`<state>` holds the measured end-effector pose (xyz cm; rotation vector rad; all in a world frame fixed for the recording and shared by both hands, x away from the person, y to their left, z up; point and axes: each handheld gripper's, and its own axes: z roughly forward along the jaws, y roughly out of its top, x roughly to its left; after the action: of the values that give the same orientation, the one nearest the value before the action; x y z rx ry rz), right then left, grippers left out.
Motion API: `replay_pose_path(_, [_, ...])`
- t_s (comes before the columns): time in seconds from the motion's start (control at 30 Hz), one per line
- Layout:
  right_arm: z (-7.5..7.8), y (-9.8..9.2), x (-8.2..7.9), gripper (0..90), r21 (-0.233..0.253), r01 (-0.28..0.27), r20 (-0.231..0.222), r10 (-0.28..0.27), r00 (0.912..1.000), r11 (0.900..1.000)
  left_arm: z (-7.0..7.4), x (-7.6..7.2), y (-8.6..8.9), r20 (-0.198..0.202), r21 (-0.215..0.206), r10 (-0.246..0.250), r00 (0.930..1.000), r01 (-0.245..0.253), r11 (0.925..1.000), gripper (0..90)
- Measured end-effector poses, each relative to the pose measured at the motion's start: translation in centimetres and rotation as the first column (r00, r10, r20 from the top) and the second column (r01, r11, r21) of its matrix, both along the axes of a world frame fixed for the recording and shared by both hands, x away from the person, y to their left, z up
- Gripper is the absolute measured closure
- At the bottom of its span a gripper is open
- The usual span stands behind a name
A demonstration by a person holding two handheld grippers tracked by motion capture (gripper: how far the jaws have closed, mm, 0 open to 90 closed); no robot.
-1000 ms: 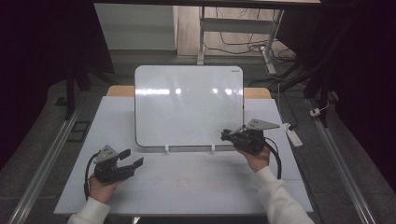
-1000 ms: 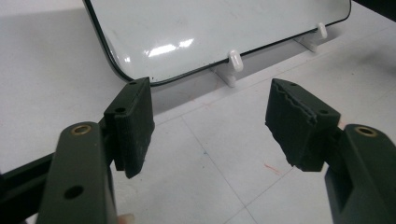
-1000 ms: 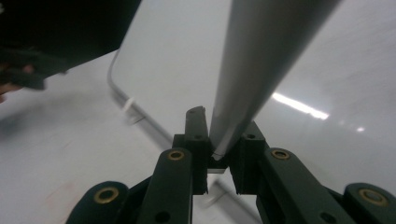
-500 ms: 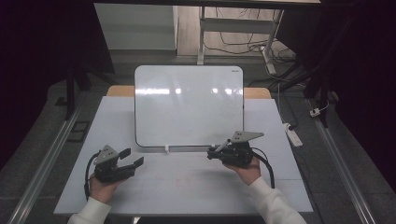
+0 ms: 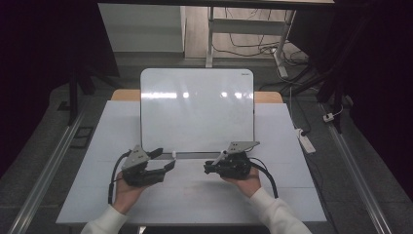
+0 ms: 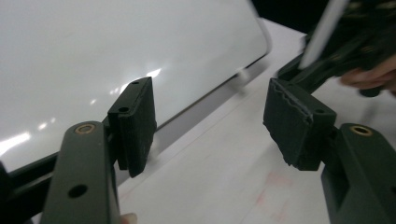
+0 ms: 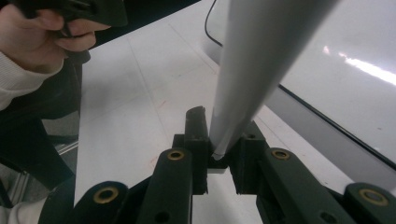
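A white whiteboard [image 5: 197, 109] stands tilted at the back middle of the white table [image 5: 292, 190]. My left gripper [image 5: 165, 158] rests just in front of the board's lower left edge; its jaws are open with nothing between them [image 6: 210, 121]. My right gripper [image 5: 208, 168] sits in front of the board's lower middle, pointing left toward the other gripper. It is shut [image 7: 219, 135] on a pale grey-white marker [image 7: 252, 70], which sticks up and out from the jaws. In the left gripper view the marker [image 6: 322, 32] slants up at the top right.
The board's grey bottom ledge [image 6: 210, 105] runs close in front of both grippers. A hand holding the left gripper [image 7: 42, 32] is at the top left of the right gripper view. A white power strip [image 5: 306, 141] lies on the floor beyond the table's right edge.
My right gripper has moved left and toward me, from the board's lower right corner to its lower middle. My left gripper has shifted right and forward toward the board.
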<state>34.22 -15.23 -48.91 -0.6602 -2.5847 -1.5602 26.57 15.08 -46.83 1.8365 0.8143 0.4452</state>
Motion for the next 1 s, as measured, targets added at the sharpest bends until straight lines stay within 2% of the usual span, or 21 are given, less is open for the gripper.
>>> replay_pose_path(0.1, [-0.1,0.3,0.0,78.6,0.004,-0.001,-0.009,0.001,1.0,1.0,0.6,0.4,-2.2,0.02,0.013,-0.058,0.9981,0.058,0.9982,36.2])
replay_pose_path(0.27, [-0.3,0.7,-0.2,78.6,0.004,-0.008,-0.015,0.008,0.9998,1.0,1.5,1.1,-5.7,0.04,0.03,-0.124,0.9915,0.123,0.9919,38.4])
replay_pose_path(0.47, [-0.5,0.9,-0.3,78.5,0.004,-0.012,-0.029,0.013,0.9995,1.0,1.7,1.8,-8.7,0.042,0.059,-0.168,0.9848,0.166,0.9844,42.9])
replay_pose_path(0.57, [-0.6,1.0,-0.4,78.5,-0.001,-0.018,-0.03,0.018,0.9994,1.0,1.6,2.0,-9.5,0.039,0.056,-0.188,0.9814,0.186,0.9811,47.5])
replay_pose_path(0.7, [-0.7,1.1,-0.5,78.5,-0.001,-0.02,-0.033,0.02,0.9992,1.0,1.5,2.1,-10.2,0.043,0.074,-0.203,0.9782,0.2,0.977,57.1])
replay_pose_path(0.9, [-0.7,1.2,-0.6,78.5,0.004,-0.021,-0.033,0.021,0.9992,1.0,1.5,2.2,-10.3,0.045,0.073,-0.211,0.9765,0.207,0.9755,73.5])
replay_pose_path(1.0, [-0.7,1.2,-0.6,78.5,0.008,-0.024,-0.039,0.024,0.9989,1.0,1.4,2.2,-10.3,0.048,0.078,-0.221,0.9741,0.217,0.973,79.0])
